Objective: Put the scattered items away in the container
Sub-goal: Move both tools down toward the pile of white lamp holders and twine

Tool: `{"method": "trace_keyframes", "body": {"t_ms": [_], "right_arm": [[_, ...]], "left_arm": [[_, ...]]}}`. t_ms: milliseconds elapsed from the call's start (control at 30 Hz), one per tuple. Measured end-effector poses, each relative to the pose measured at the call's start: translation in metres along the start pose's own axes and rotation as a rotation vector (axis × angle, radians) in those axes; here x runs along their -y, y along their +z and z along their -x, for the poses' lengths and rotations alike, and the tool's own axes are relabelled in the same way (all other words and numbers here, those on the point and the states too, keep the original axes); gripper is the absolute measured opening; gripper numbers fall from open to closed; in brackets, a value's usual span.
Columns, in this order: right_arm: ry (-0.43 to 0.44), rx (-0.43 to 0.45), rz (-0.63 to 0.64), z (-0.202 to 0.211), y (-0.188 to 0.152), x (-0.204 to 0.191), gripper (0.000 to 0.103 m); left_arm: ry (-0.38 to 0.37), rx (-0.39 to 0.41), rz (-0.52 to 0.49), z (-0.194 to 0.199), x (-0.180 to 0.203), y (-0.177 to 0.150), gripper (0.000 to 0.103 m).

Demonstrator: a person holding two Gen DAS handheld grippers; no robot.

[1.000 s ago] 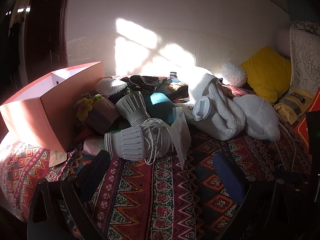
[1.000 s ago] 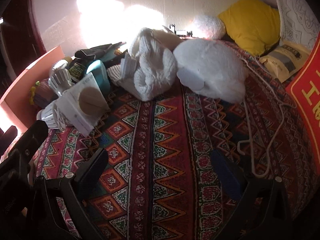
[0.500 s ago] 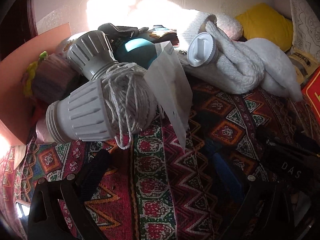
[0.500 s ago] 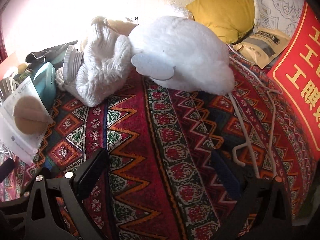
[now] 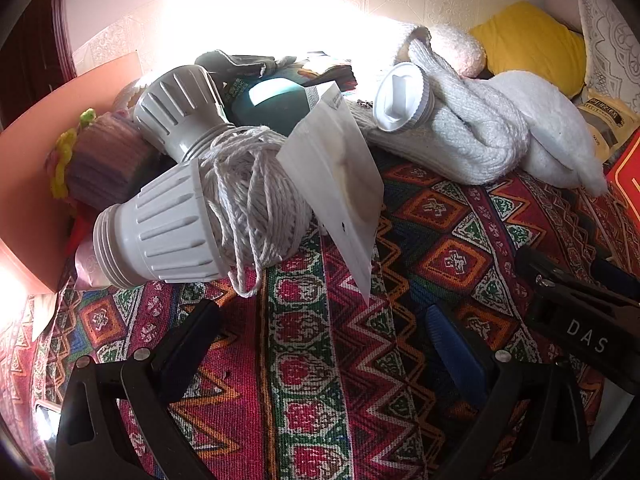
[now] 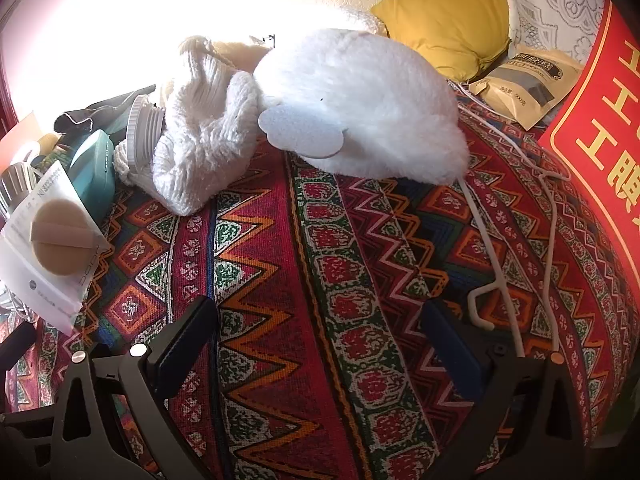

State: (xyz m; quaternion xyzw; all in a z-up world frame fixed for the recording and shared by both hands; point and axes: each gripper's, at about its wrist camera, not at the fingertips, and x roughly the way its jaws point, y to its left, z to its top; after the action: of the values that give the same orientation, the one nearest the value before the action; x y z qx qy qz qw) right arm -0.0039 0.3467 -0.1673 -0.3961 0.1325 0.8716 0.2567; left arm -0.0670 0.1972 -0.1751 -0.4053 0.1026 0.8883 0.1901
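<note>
A pile of items lies on a patterned red cloth (image 5: 320,360). Two grey mop heads with a wad of white string (image 5: 248,196) lie in front of the orange box (image 5: 24,200). A white packet (image 5: 340,188) leans on the string. Behind it are a teal case (image 5: 276,100), a white screw cap (image 5: 402,96) and white knitwear (image 5: 472,136). My left gripper (image 5: 320,336) is open just short of the string and packet. My right gripper (image 6: 316,332) is open over bare cloth, in front of a white plush (image 6: 360,96) and the knitwear (image 6: 200,148).
A yellow cushion (image 6: 440,16), a tan pouch (image 6: 524,84) and a red sign (image 6: 600,152) sit at the right. A white cord (image 6: 492,248) trails over the cloth by my right fingers. The right gripper's body (image 5: 580,320) shows at the left wrist view's right edge.
Both grippers have moved forward and lower toward the pile. The mop heads and packet now fill the left view; the plush and knitwear loom larger in the right view. Nothing was grasped.
</note>
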Motion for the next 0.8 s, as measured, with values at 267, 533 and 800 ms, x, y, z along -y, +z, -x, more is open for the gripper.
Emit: {"method": "trace_keyframes", "body": {"t_ms": [267,533,800], "right_arm": [[-0.005,0.007,-0.001,-0.0014,0.0008,-0.0020,0.102],[-0.003,0.010,-0.002,-0.0047,-0.0005,-0.0028,0.102],[-0.003,0.010,-0.002,-0.0047,-0.0003,-0.0030,0.102]], "left_arm": [[0.001,0.001,0.001,-0.0005,0.0008,0.0000,0.103],[0.003,0.002,0.002,-0.0012,0.0016,-0.0001,0.103],[0.004,0.003,0.003,-0.0010,0.0013,-0.0006,0.103]]}}
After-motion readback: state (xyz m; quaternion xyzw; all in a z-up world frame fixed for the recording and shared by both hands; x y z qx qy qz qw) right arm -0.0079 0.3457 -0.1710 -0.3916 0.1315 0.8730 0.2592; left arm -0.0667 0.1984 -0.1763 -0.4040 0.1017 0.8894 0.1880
